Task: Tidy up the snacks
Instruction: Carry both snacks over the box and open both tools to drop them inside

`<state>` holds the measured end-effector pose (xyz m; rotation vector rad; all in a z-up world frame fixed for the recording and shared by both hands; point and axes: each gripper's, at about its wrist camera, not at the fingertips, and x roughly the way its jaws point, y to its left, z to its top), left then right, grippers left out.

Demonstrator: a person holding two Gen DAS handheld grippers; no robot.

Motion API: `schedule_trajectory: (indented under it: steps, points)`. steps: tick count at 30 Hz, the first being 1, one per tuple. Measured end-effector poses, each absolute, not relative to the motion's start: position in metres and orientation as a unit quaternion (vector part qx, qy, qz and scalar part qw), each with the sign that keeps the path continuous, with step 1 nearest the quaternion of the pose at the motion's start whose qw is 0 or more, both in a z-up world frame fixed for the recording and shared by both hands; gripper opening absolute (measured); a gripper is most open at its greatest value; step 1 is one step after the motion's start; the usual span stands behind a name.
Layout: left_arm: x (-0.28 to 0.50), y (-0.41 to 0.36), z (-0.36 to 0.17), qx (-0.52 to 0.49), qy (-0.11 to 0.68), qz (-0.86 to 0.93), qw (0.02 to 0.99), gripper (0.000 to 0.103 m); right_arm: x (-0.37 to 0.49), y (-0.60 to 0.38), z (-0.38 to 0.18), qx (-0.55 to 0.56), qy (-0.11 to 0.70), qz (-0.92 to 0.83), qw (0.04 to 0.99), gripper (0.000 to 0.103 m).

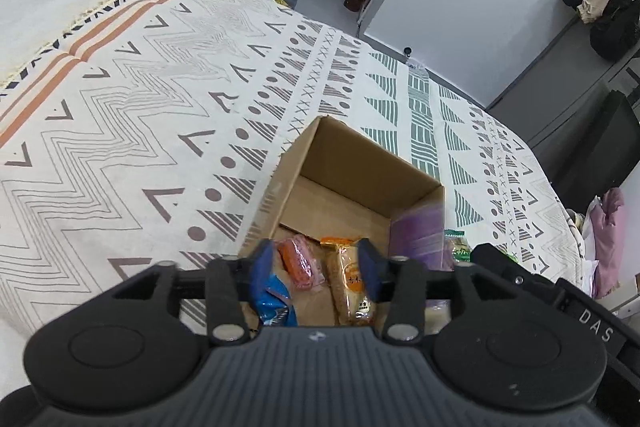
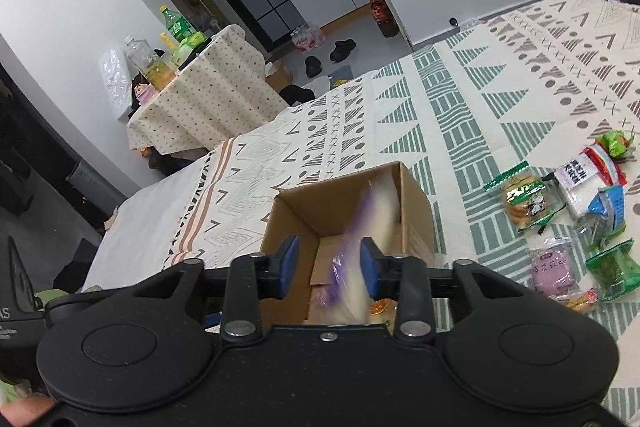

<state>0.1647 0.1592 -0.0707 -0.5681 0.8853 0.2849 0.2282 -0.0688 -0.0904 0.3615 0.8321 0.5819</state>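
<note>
An open cardboard box (image 1: 360,163) (image 2: 416,203) stands on the patterned bedspread. In it lie a pink-orange sausage pack (image 1: 298,261), a tan cake pack (image 1: 350,279) and a blue packet (image 1: 274,301). My left gripper (image 1: 316,267) hovers open over the box's near end, holding nothing. A purple-and-white packet (image 2: 372,215) shows blurred in the box between the fingers of my right gripper (image 2: 329,267), whose jaws stand apart. In the left wrist view this purple packet (image 1: 420,231) leans on the box's right wall.
Loose snacks lie on the bedspread right of the box: a green biscuit pack (image 2: 524,201), a white packet (image 2: 588,179), a blue packet (image 2: 610,215), a purple pack (image 2: 554,267) and a green pack (image 2: 614,269). A cloth-covered table with bottles (image 2: 200,95) stands beyond the bed.
</note>
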Motion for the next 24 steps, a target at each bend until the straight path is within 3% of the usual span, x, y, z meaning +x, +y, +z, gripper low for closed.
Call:
schedule_trajectory:
  steps: [4, 7, 24]
  points:
    - [0.162, 0.155, -0.066, -0.263, 0.415, 0.141, 0.859, 0.076, 0.225, -0.079, -0.091, 0.175, 0.399, 0.267, 0.860, 0.044]
    - [0.161, 0.149, -0.063, -0.256, 0.413, 0.146, 0.862, 0.082, 0.221, -0.091, -0.092, 0.170, 0.399, 0.256, 0.864, 0.049]
    - [0.160, 0.089, -0.055, -0.217, 0.419, 0.125, 0.873, 0.090, 0.206, -0.167, -0.090, 0.178, 0.387, 0.215, 0.879, 0.074]
